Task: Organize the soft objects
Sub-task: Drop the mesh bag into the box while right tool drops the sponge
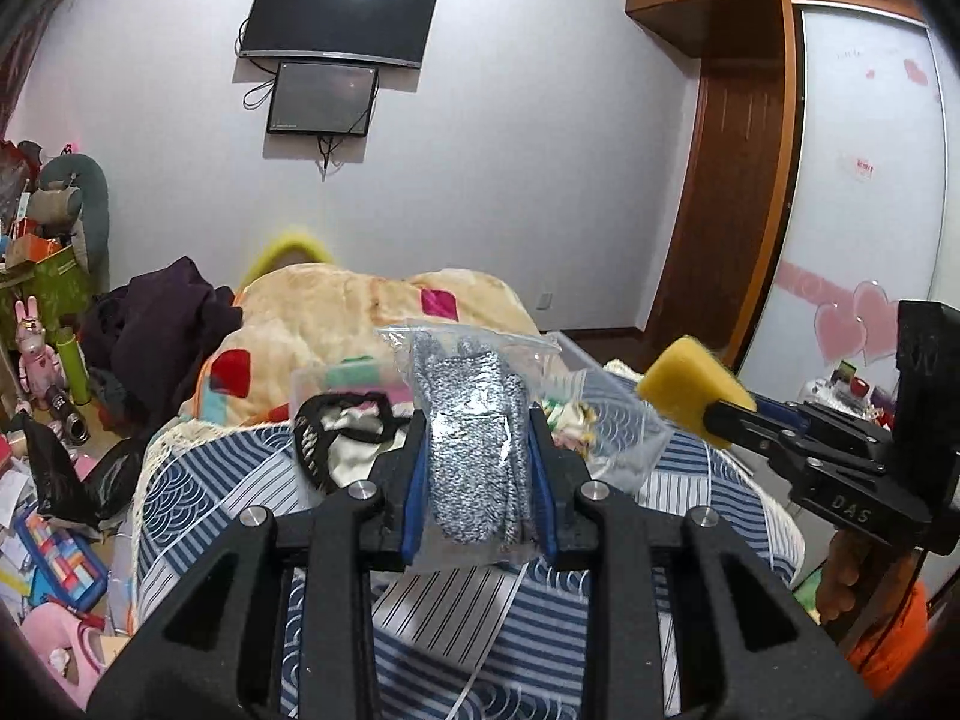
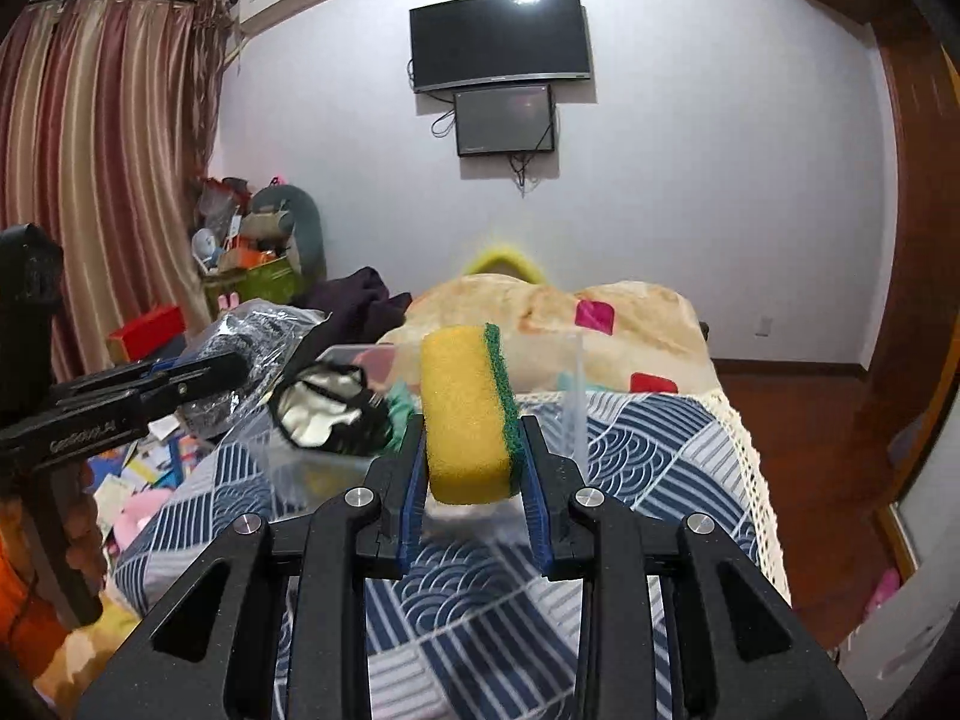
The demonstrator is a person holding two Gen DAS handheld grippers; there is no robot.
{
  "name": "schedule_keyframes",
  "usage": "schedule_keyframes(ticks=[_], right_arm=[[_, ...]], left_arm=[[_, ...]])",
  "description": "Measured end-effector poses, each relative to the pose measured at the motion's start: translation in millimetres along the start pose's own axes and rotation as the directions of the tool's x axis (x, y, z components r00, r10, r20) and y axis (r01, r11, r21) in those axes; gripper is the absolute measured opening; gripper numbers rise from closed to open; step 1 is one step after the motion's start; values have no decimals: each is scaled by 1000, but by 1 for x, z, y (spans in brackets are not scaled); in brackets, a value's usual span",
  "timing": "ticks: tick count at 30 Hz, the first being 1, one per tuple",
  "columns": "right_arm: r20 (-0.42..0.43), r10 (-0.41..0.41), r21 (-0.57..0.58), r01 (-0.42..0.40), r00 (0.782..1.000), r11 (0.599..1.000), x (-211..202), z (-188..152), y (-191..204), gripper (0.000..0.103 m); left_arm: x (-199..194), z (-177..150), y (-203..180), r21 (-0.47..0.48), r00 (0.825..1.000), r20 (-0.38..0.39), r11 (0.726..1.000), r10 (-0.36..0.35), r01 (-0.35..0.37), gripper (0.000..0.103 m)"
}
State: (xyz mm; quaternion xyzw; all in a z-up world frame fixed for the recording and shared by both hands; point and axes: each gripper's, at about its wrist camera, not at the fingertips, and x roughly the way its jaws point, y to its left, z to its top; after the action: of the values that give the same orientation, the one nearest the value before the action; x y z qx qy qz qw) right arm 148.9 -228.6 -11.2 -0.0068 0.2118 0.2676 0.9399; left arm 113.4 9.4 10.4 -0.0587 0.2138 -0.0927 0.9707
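My left gripper [image 1: 478, 450] pinches a clear plastic zip bag of grey-and-white speckled knit fabric [image 1: 474, 420], held upright above the blue-and-white patterned bedspread [image 1: 420, 612]. My right gripper [image 2: 471, 456] clamps a yellow sponge with a green scouring face [image 2: 468, 414] over a clear plastic box [image 2: 570, 384], where a black-trimmed white cloth [image 2: 330, 405] lies.

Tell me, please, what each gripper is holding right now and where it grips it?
The left gripper clamps the bagged grey gloves across the lower middle; the right gripper clamps the yellow-green sponge by its broad faces.
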Motion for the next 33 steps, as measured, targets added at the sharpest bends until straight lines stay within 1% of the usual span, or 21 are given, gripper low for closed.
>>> schedule_keyframes(ticks=[6,11,18,21,24,27,29,31,33], right_arm=[[-15,-20,10,20,1000,1000,24,10,-5,26],[-53,-9,4,9,999,1000,43,12,-2,26],[-142,-17,-52,10,990,999,74,1,5,26],[-174,-27,-65,16,984,998,82,-6,6,26],[-176,-35,-76,22,984,997,81,-7,7,27],[-188,-38,-84,23,981,996,78,-3,6,28],[-188,-47,-97,29,981,995,74,-3,7,30],[-187,-56,-103,37,981,994,71,-2,7,35],[-183,-54,-98,37,982,994,69,-3,7,47]], left_arm=[[25,8,-3,-9,1000,-14,1000,-3,2,29],[55,5,1,-6,998,-57,1000,17,-18,29],[92,-13,8,36,988,-144,999,45,-40,29],[99,-16,11,27,987,-155,999,37,-34,30],[105,-15,13,12,985,-168,1000,26,-24,30],[109,-15,15,2,981,-192,1000,22,-22,35],[107,-15,17,-5,981,-195,1000,16,-17,41],[102,-15,18,-15,981,-193,1000,23,-26,62],[92,-15,20,-33,985,-174,999,17,-23,66]])
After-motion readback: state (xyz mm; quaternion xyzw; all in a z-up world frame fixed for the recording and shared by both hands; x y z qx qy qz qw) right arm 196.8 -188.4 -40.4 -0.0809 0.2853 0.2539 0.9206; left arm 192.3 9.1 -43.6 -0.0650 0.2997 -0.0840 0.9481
